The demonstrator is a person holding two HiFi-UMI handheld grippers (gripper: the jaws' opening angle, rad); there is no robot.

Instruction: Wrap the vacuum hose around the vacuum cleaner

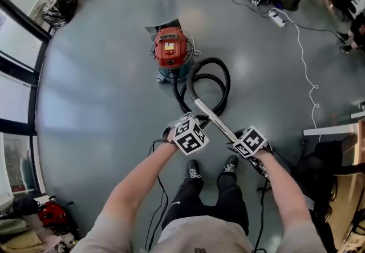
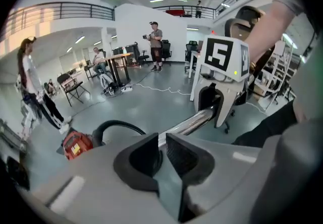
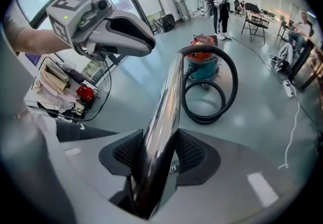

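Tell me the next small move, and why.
Probably swing the tube toward the vacuum. The right tool is shut on the tube, and the hose lies in loose loops beside the vacuum, not yet around it.

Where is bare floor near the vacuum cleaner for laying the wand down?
Widest bare floor: left of the vacuum cleaner, up to the windows. Also open between the coiled hose and the white cable. Crowded: directly before the vacuum cleaner, where hose, metal wand and shoes meet.
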